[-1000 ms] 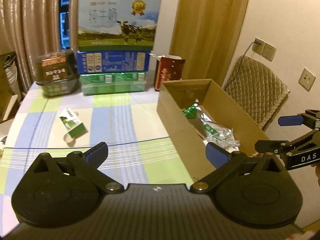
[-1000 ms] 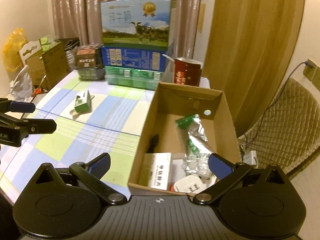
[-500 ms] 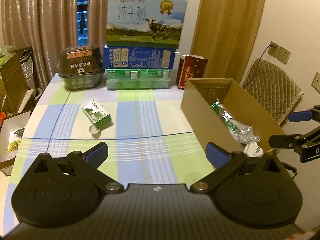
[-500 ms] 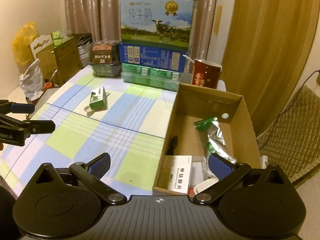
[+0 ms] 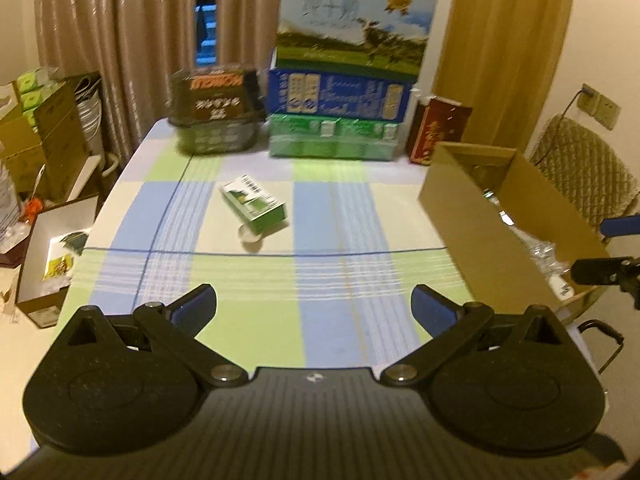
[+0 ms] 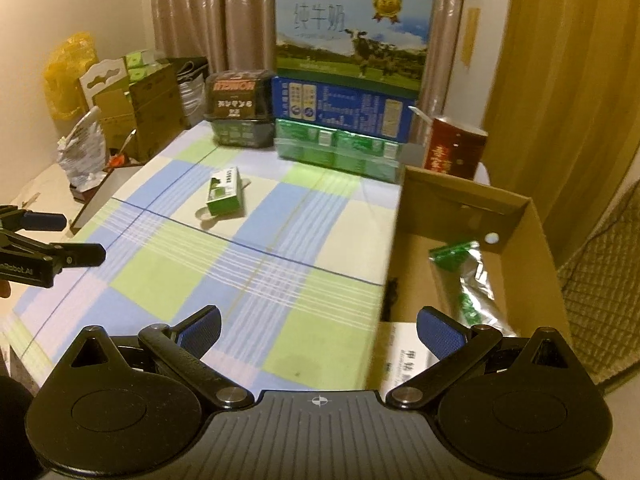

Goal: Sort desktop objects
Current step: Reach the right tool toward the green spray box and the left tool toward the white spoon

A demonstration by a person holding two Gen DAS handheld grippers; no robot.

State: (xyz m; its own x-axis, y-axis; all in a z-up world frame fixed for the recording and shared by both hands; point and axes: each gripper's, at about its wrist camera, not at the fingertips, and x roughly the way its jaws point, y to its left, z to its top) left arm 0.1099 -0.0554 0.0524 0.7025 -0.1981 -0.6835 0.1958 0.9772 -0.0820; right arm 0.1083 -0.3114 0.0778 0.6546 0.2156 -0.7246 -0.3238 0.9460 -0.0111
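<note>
Both claws wide and empty above the checked bench.

The left claw (image 5: 314, 310) hangs over the near part of the bench (image 5: 340, 280) with its blue pads spread wide and nothing between them; the right claw (image 6: 318, 330) is spread just as wide, empty, at the near corner of the cardboard box (image 6: 516, 210). Inside that box lie a silver-and-green foil packet (image 6: 466, 276) and, at the near end, a white printed carton (image 6: 404, 356). Farther out, well apart from both claws, a small green box (image 5: 256, 204) lies on its side on the cloth, a white round lid (image 5: 250, 235) touching its near end. At the far edge stands a stack of milk cartons (image 5: 344, 64), a dark tub (image 5: 218, 114) to its left and a red box (image 5: 438, 132) to its right.
</note>
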